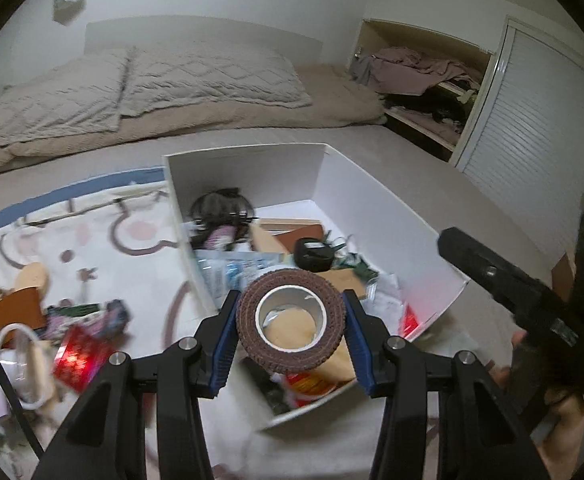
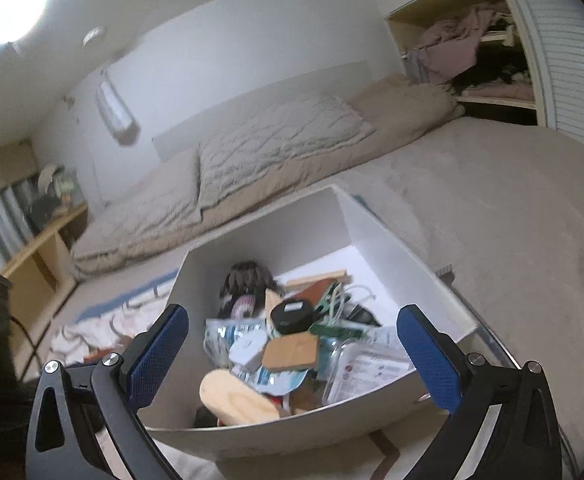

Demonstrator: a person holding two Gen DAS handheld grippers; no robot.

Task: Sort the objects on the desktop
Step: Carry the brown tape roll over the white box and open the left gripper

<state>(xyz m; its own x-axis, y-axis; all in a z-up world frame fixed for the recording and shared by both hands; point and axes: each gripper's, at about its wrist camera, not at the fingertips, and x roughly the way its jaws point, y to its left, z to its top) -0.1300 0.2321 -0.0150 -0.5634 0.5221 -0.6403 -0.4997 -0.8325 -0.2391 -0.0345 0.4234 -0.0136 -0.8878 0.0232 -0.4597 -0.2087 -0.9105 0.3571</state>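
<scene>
- Blue pads of the left tongs (image 1: 291, 334) clamp a brown tape roll (image 1: 291, 320) by its 2 outer sides, held in the air above the near end of the white box (image 1: 372, 196).
- Letting go too early, short of the near wall, could drop the roll on the patterned cloth (image 1: 103, 256) or have it bounce off the rim.
- Being round, the roll could slide off the heap inside, where a black round case (image 1: 312, 254) and loose packets already sit high.
- Right tongs (image 2: 292, 356) stand wide and hold nothing, hanging over the same box; the wooden block (image 2: 290, 352) lies below them.
- Both tools crowd 1 box, so their arms could knock together, and a bump could loosen the grip on the roll.
- Unsorted things remain on the cloth at left, among them a red packet (image 1: 77, 356) and a white cable (image 1: 23, 364); a low swing back that way could scatter them.
</scene>
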